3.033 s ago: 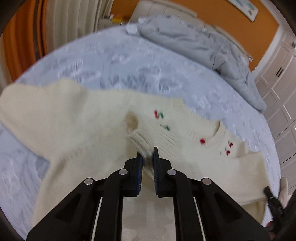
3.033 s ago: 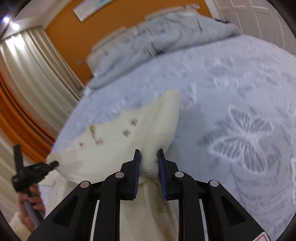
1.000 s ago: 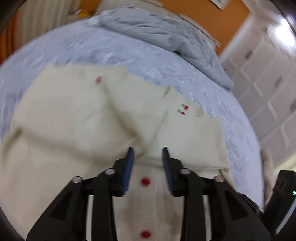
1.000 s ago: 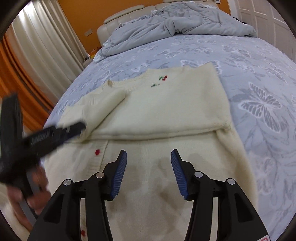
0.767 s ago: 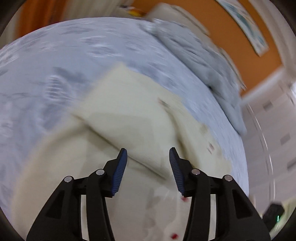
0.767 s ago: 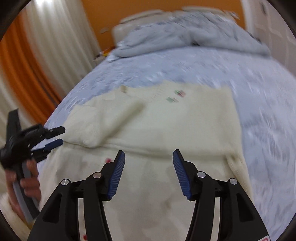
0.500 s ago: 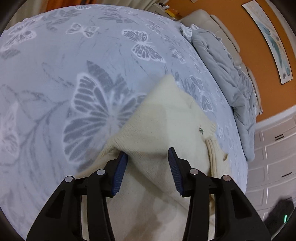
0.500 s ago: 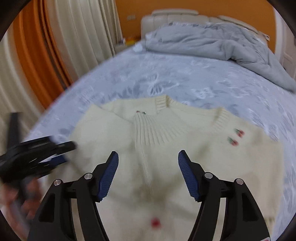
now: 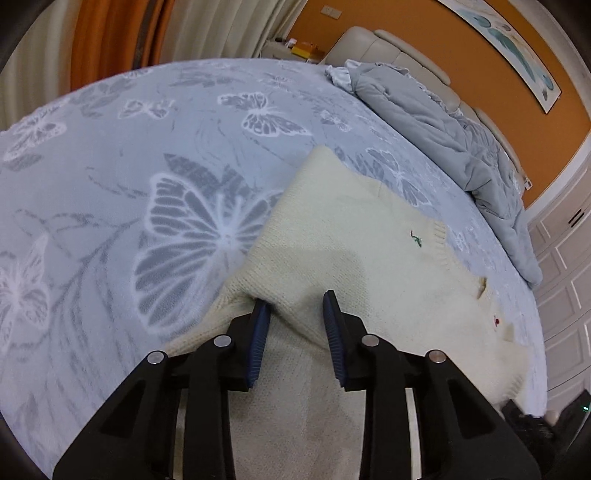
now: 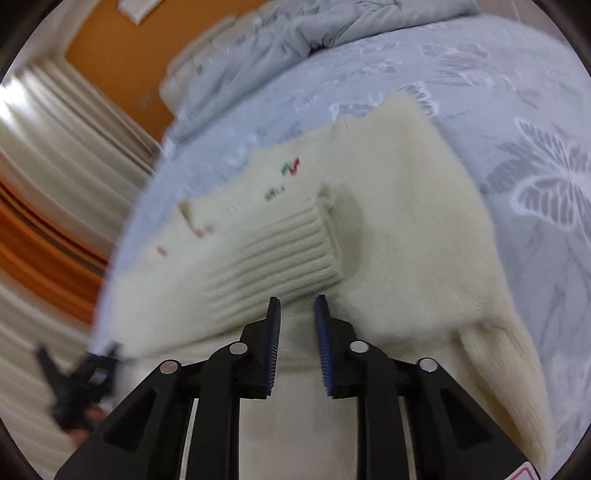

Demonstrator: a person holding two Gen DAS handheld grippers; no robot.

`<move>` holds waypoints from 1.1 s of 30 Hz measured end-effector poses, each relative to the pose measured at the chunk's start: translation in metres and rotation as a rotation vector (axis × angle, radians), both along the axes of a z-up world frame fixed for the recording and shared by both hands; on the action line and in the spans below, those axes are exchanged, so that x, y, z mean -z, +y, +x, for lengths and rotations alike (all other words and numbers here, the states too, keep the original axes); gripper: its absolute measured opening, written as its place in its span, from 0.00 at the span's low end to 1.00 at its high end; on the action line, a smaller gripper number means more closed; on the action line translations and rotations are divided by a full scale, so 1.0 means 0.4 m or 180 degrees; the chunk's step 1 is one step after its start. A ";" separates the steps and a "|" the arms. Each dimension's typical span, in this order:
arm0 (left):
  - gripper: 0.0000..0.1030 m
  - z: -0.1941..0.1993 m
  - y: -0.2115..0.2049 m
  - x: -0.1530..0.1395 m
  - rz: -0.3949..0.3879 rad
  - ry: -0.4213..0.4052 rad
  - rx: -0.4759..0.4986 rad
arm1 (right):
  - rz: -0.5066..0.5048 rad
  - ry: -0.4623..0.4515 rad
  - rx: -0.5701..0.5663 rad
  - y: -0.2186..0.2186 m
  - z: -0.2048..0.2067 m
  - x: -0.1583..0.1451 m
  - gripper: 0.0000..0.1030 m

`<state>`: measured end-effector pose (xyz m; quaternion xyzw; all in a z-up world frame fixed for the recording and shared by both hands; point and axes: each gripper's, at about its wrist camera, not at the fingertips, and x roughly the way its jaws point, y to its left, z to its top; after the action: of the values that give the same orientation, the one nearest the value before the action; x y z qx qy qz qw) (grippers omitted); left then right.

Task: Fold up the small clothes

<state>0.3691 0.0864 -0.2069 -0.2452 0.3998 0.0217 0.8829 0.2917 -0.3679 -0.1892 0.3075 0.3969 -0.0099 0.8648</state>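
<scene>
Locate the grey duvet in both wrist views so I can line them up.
Left wrist: the grey duvet lies bunched in the upper right, along the far edge of the bed by the orange wall.
Right wrist: the grey duvet sits along the top, centre, blurred, above the cream sweater.
Shared landmark: the sweater's cherry embroidery.

surface: bed [image 9: 110,155], grey-blue butterfly cover | on it: cream cardigan [image 9: 362,236]; rumpled grey duvet [image 9: 443,122]

The sweater [image 9: 354,236] lies on the bed [image 9: 110,155], with the duvet [image 9: 461,122] behind it near the headboard [image 9: 399,48].
</scene>
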 end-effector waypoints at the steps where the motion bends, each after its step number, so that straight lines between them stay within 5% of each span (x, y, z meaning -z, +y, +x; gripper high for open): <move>1: 0.28 -0.001 -0.001 0.000 0.0001 -0.0015 -0.0009 | 0.0092 -0.0091 0.0086 -0.012 -0.008 -0.012 0.54; 3: 0.29 -0.005 0.000 0.002 0.0000 -0.0067 -0.0023 | 0.0252 -0.0231 0.0237 -0.028 -0.007 -0.025 0.69; 6: 0.29 -0.003 -0.002 -0.005 0.0000 -0.0039 -0.0059 | 0.0278 -0.0037 0.0247 -0.027 0.064 -0.002 0.68; 8: 0.24 0.004 0.006 -0.022 -0.0099 0.0024 -0.0163 | 0.0064 -0.0015 0.0099 0.009 0.092 -0.011 0.40; 9: 0.19 0.004 0.013 -0.032 -0.0153 0.0016 -0.0230 | -0.0058 0.0002 -0.0044 0.031 0.105 -0.028 0.13; 14: 0.13 0.018 0.025 -0.043 -0.0165 -0.0014 -0.0190 | -0.0395 -0.0849 -0.0190 0.061 0.039 -0.219 0.11; 16: 0.13 0.019 0.010 -0.009 -0.0086 0.0064 -0.0100 | -0.0473 -0.0608 -0.0152 0.037 0.049 -0.166 0.11; 18: 0.15 0.003 -0.011 0.008 0.0127 -0.0077 -0.0047 | -0.0488 0.0135 -0.0154 0.009 0.092 -0.011 0.12; 22: 0.15 -0.002 -0.017 0.005 0.0179 -0.0106 -0.0060 | -0.0540 -0.0093 0.0009 0.008 0.044 -0.061 0.15; 25: 0.16 -0.003 -0.021 0.003 0.0195 -0.0155 -0.0067 | -0.0950 -0.0302 0.0176 0.040 -0.005 -0.134 0.19; 28: 0.16 0.001 -0.033 0.004 0.0290 -0.0161 -0.0057 | -0.0907 -0.0397 -0.0187 0.104 0.027 -0.167 0.19; 31: 0.16 0.003 -0.037 0.009 0.0328 -0.0155 -0.0058 | -0.0923 -0.0241 -0.0638 0.200 0.113 -0.113 0.10; 33: 0.16 0.000 -0.037 0.013 0.0315 -0.0159 -0.0056 | -0.1074 0.0124 -0.0582 0.195 0.153 -0.027 0.00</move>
<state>0.3690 0.0714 -0.2121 -0.2052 0.3739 0.0431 0.9035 0.3528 -0.2900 -0.1784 0.1206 0.4325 -0.0036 0.8935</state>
